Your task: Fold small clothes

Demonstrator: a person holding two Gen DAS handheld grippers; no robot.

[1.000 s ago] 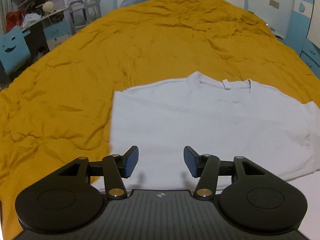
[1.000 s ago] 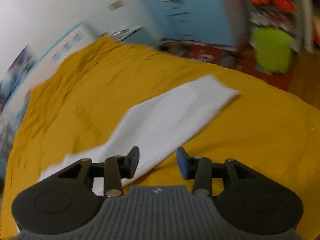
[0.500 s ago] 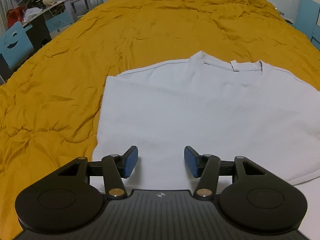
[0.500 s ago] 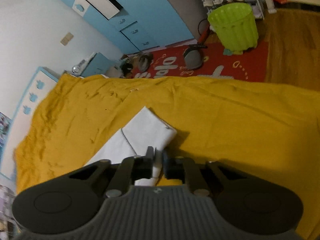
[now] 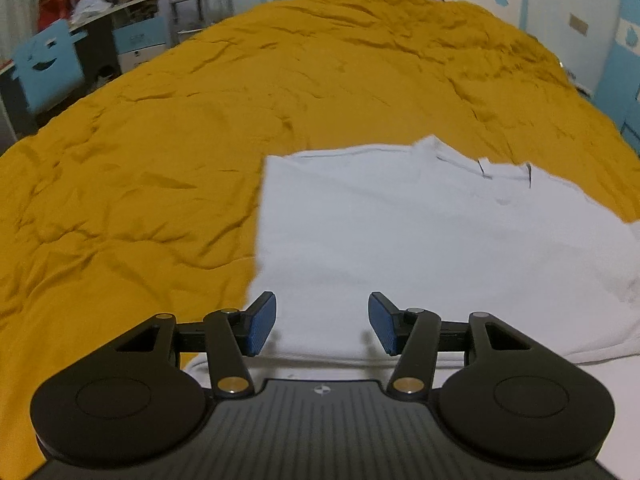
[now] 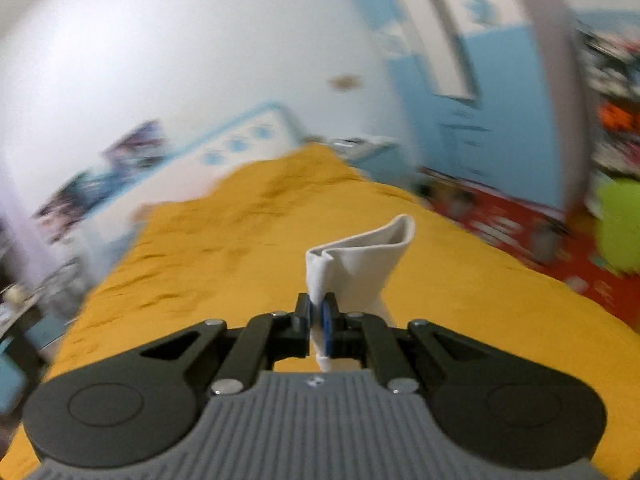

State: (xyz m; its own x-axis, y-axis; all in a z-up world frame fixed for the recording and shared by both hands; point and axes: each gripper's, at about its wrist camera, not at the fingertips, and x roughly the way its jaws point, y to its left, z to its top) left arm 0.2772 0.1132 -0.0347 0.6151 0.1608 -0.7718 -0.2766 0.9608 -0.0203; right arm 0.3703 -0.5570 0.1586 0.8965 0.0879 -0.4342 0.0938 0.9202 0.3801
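Observation:
A white T-shirt lies flat on the mustard-yellow bed cover, collar toward the far side, its left side folded in to a straight edge. My left gripper is open and empty, hovering over the shirt's near hem. In the right wrist view my right gripper is shut on a white sleeve of the shirt and holds it lifted above the bed cover; the cloth stands up past the fingers in a loose fold.
A desk and blue chair stand left of the bed. Blue cabinets, a red rug and a green bin are off the bed's right side. The right wrist view is motion-blurred.
My right gripper closed on the sleeve and has lifted it up off the bed. My left gripper stayed open over the hem, shifting its view slightly.

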